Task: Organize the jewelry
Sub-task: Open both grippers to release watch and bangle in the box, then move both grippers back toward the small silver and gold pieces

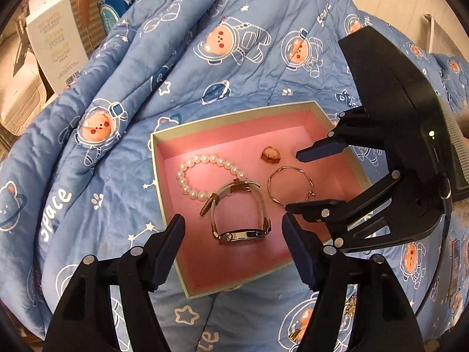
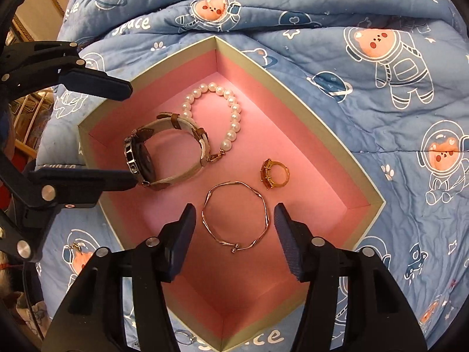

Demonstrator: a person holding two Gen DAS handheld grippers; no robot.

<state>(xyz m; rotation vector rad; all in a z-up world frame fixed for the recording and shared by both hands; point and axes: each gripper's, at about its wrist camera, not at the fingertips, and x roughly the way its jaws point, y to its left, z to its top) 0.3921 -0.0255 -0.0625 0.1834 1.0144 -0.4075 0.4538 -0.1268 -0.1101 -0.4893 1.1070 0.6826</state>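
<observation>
A rumpled blue quilted blanket (image 1: 123, 135) printed with astronaut bears, planets and the word "space" covers the whole surface. Beyond its upper-left edge stands a white cardboard carton (image 1: 55, 38) with printed text and a barcode.

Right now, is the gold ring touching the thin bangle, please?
No, the ring lies apart from the bangle on the box's pink floor.

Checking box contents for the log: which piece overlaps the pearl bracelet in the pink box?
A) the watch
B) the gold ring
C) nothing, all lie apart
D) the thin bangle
A: the watch has its strap lying across the pearl bracelet, while the gold ring and the thin bangle lie apart on the pink box floor.
</observation>
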